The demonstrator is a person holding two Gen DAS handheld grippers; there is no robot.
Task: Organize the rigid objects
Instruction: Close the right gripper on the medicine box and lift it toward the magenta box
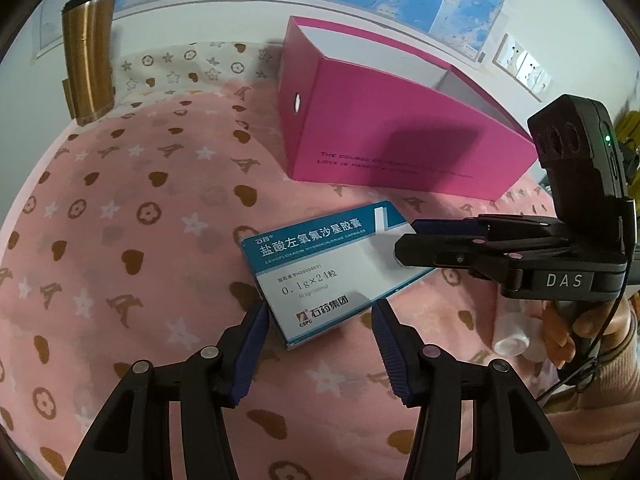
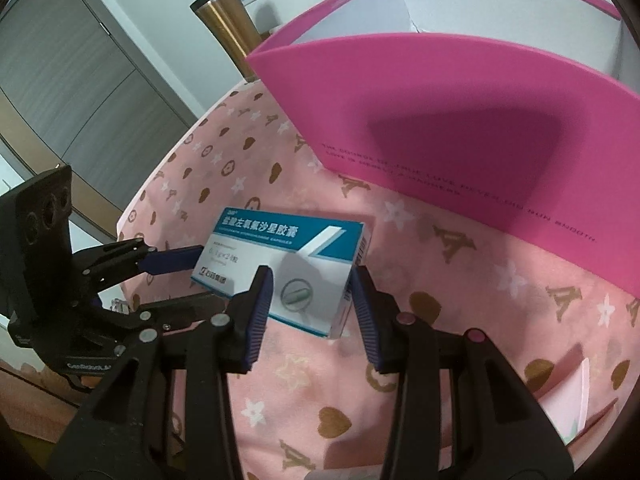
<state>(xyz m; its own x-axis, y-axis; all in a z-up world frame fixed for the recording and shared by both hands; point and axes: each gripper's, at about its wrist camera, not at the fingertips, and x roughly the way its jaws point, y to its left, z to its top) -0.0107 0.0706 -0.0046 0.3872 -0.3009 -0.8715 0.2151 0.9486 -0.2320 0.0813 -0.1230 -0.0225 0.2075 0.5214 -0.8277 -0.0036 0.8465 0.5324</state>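
Observation:
A blue and white medicine box (image 1: 316, 268) (image 2: 280, 264) lies on the pink patterned cloth (image 1: 132, 240), in front of an open magenta box (image 1: 392, 136) (image 2: 460, 120). My right gripper (image 1: 404, 236) (image 2: 312, 284) comes in from the right and is shut on the medicine box's right end, one pad on each side. My left gripper (image 1: 318, 312) (image 2: 208, 276) straddles the near left corner of the same box. Its blue pads (image 1: 252, 340) stand close beside the box's edges without clearly pressing on them.
A gold tumbler (image 1: 88, 56) (image 2: 228, 24) stands at the cloth's far left. A small white bottle (image 1: 512, 344) lies by the hand holding the right gripper. A pink slip of paper (image 2: 568, 396) lies at the near right. The cloth's edge (image 2: 132, 216) drops off beside a grey cabinet.

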